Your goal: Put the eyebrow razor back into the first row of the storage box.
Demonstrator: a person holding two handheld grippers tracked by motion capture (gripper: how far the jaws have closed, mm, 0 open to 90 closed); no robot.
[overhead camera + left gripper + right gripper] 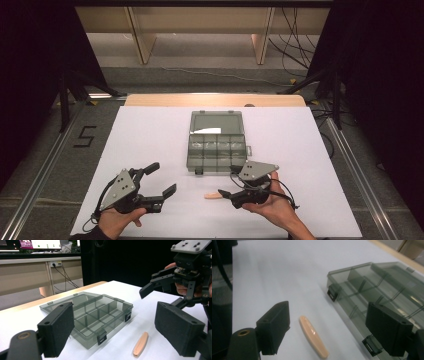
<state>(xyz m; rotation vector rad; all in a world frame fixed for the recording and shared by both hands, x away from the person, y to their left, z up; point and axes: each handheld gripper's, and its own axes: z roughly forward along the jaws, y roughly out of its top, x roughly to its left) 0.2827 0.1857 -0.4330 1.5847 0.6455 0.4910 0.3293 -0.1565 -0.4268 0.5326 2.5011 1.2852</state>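
High view: fixed above the near edge of the white-covered table (150,135), facing forward and down – whole tabletop in frame, floor and wooden furniture legs across the top. Left gripper view: low over the table, close, looking between its own black jaws toward the open, smoke-grey clear plastic compartment box (100,312) at centre. Right gripper view: lower and closer – same box at upper right. Shared by all three: the box and the slim peach-coloured oblong piece (212,195).

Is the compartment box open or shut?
Open: the compartment box has its lid laid back flat on the table, and the dividers are exposed.
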